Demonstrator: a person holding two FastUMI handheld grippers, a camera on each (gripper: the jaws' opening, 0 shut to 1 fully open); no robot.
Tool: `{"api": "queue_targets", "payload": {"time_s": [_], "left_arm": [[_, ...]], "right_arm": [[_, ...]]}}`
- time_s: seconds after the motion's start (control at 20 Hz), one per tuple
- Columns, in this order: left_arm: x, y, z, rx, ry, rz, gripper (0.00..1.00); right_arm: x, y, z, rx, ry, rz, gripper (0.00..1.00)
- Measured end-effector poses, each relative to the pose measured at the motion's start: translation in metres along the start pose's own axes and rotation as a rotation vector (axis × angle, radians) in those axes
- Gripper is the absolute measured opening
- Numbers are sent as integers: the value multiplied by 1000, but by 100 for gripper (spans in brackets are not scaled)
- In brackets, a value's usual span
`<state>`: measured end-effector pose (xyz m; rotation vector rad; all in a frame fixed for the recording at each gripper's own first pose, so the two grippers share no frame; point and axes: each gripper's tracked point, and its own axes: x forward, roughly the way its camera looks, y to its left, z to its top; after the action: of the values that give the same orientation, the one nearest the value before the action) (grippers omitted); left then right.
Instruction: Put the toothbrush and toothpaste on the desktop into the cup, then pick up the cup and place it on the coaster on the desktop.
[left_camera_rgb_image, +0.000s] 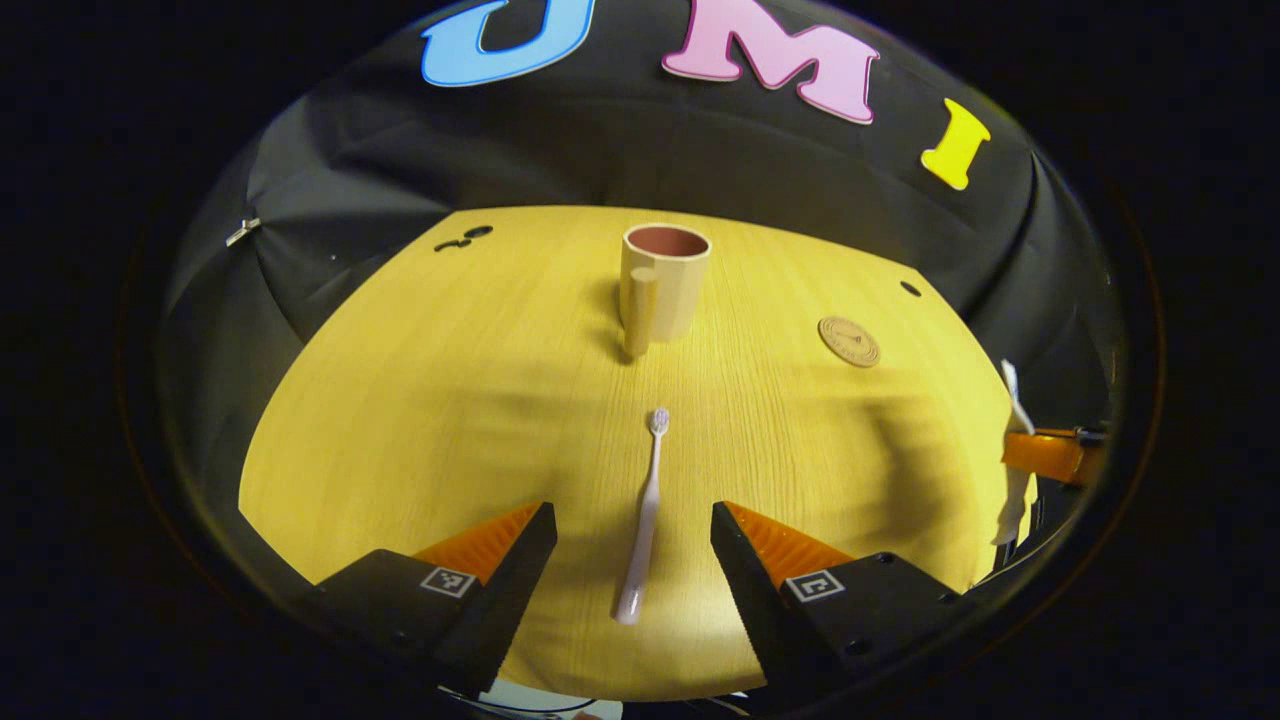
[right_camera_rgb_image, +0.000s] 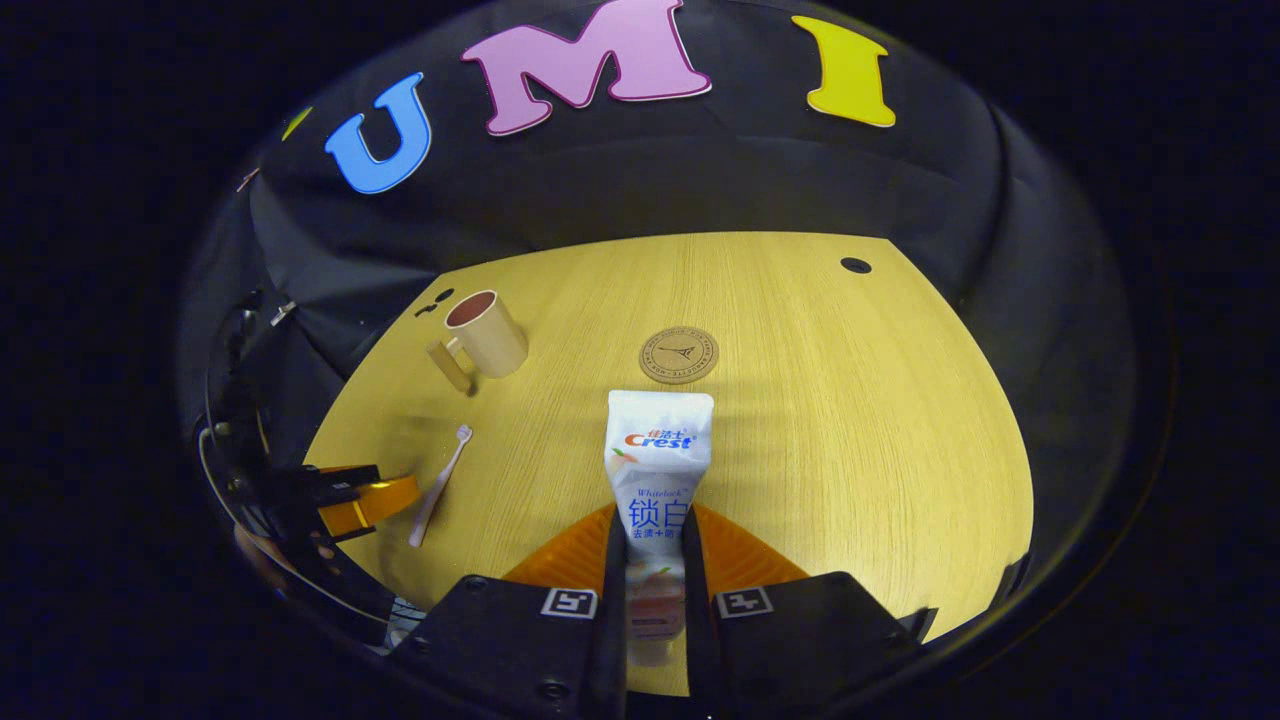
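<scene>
A pale toothbrush (left_camera_rgb_image: 645, 525) lies on the wooden desktop (left_camera_rgb_image: 420, 400), its bristles pointing toward the beige cup (left_camera_rgb_image: 662, 285). My left gripper (left_camera_rgb_image: 630, 535) stands open with the brush handle lying between its fingers, untouched. The white toothpaste tube (right_camera_rgb_image: 655, 470) is clamped low down by my right gripper (right_camera_rgb_image: 655, 545), crimped end forward, above the desktop (right_camera_rgb_image: 850, 420). The round cork coaster (right_camera_rgb_image: 679, 354) lies just beyond the tube. In the right gripper view the cup (right_camera_rgb_image: 487, 335) stands far left with the toothbrush (right_camera_rgb_image: 440, 487) nearer. The coaster (left_camera_rgb_image: 849, 341) sits right of the cup in the left gripper view.
The other gripper holding the tube (left_camera_rgb_image: 1020, 450) shows at the right edge of the left gripper view. The left gripper's orange finger (right_camera_rgb_image: 365, 500) shows at the left edge of the right gripper view. Small dark holes (right_camera_rgb_image: 855, 265) mark the desktop near the back.
</scene>
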<state>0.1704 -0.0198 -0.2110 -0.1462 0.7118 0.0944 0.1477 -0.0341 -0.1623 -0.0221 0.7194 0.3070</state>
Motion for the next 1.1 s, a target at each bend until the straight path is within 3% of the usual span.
{"api": "queue_targets", "payload": {"time_s": [0.4, 0.55, 0.75, 0.8, 0.85, 0.9, 0.95, 1.1], "left_arm": [[30, -1, -21, 11, 143, 23, 92], [35, 4, -30, -1, 184, 68, 77], [36, -2, -31, 24, 219, 60, 72], [37, -5, -32, 34, 233, 53, 65], [38, -7, -30, 41, 242, 51, 52], [38, -10, -29, 44, 249, 50, 51], [38, -12, -30, 50, 256, 47, 31], [38, -16, -28, 74, 263, 34, 19]], "right_arm": [[-1, -10, 13, 18, -45, 57, 28], [7, -7, 16, 14, -31, 90, 28], [14, -2, 26, -14, -37, 133, 28], [14, 1, 28, -17, -40, 147, 28], [15, 4, 32, -23, -43, 160, 28], [17, 7, 37, -34, -48, 168, 28], [19, 9, 42, -45, -55, 173, 28], [22, 21, 64, -62, -81, 188, 28]]}}
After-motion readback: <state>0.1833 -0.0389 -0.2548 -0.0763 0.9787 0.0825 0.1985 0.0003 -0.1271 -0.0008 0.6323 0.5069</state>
